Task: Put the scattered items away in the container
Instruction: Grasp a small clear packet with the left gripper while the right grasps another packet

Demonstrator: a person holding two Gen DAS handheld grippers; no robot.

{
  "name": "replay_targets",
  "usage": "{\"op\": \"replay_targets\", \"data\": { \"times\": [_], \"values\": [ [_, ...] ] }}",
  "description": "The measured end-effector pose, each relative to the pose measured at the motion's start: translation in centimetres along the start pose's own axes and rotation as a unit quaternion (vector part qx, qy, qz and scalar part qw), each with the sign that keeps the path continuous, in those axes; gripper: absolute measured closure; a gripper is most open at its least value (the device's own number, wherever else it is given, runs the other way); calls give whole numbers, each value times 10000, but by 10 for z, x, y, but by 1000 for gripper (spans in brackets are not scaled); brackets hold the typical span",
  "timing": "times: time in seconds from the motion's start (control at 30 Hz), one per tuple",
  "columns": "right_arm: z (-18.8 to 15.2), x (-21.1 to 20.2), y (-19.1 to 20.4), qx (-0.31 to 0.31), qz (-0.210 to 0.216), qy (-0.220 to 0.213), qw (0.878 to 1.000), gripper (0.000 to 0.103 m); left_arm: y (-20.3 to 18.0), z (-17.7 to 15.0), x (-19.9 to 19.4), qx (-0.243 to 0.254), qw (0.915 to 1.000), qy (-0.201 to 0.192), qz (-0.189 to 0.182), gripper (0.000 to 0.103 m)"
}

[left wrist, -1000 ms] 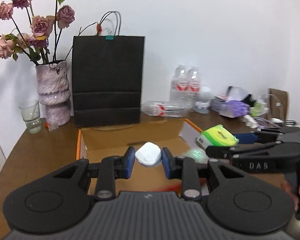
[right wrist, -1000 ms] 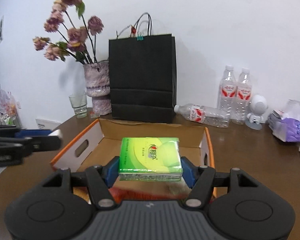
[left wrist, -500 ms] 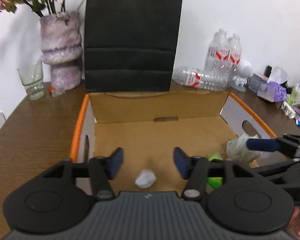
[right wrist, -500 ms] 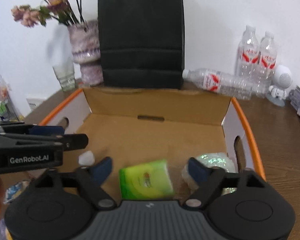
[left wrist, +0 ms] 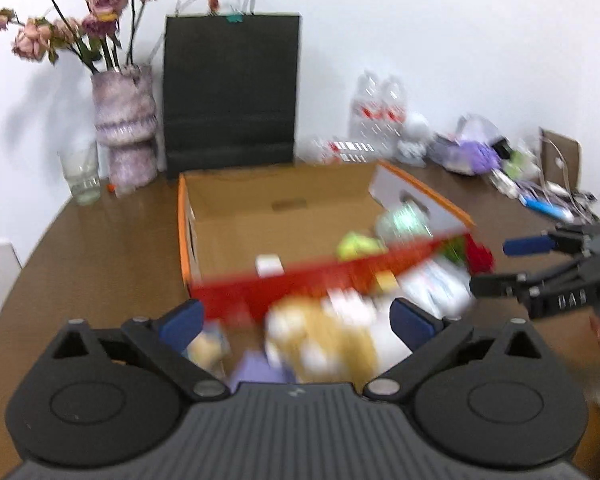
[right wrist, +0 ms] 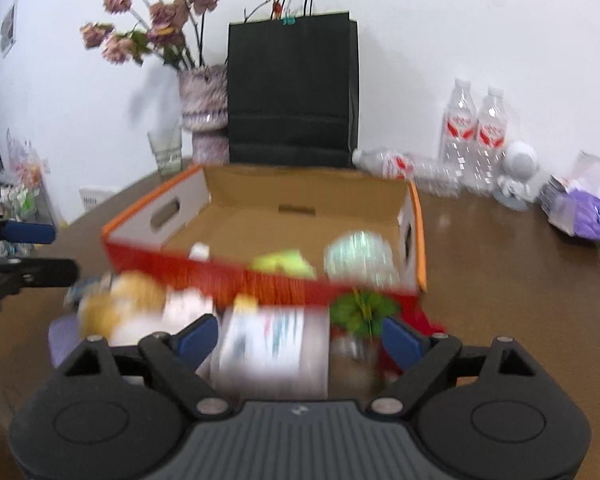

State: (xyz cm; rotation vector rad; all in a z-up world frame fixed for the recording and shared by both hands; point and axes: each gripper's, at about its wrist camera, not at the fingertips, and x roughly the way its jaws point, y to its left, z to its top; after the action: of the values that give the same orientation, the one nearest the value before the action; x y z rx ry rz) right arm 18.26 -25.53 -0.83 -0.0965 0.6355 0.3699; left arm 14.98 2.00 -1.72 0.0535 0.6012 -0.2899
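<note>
The cardboard box [left wrist: 276, 184] with orange and red rims [right wrist: 418, 236] holds a small white item [left wrist: 269, 265] [right wrist: 199, 251], a green tissue pack [left wrist: 358, 245] [right wrist: 282, 262] and a shiny wrapped ball [left wrist: 404, 222] [right wrist: 360, 258]. Both views are motion-blurred. My left gripper [left wrist: 296, 322] is open and empty, in front of the box, above a yellowish plush item [left wrist: 320, 340] and other scattered items. My right gripper [right wrist: 300, 338] is open and empty over a white labelled pack [right wrist: 272, 348], beside a green leafy item [right wrist: 362, 310].
Behind the box stand a black paper bag [left wrist: 230, 92] [right wrist: 292, 88], a vase of dried roses [left wrist: 124, 120] [right wrist: 204, 112] and a glass [left wrist: 80, 176]. Water bottles [right wrist: 474, 140] and purple clutter [right wrist: 584, 212] sit at the right on the brown table [left wrist: 100, 248].
Both grippers opened and dropped the white item and the green tissue pack into the box, then pulled back to the near side of the box over the scattered items.
</note>
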Motion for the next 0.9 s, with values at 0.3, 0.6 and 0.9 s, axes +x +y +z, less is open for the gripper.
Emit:
{"op": "replay_targets", "data": {
  "times": [0.3,0.6,0.9],
  "values": [
    [-56,-5,15,-142,-187,363,9991,14,-36,-71,-24,140,9962,732,-448,14],
    [-45,33,23,-50,-417,401,9983,18,-63,-88,-7,275,9945,991,-192,74],
    [-37,49,30,-15,-344,449,9984,57,-56,-87,-7,45,9956,908,-228,82]
  ]
}}
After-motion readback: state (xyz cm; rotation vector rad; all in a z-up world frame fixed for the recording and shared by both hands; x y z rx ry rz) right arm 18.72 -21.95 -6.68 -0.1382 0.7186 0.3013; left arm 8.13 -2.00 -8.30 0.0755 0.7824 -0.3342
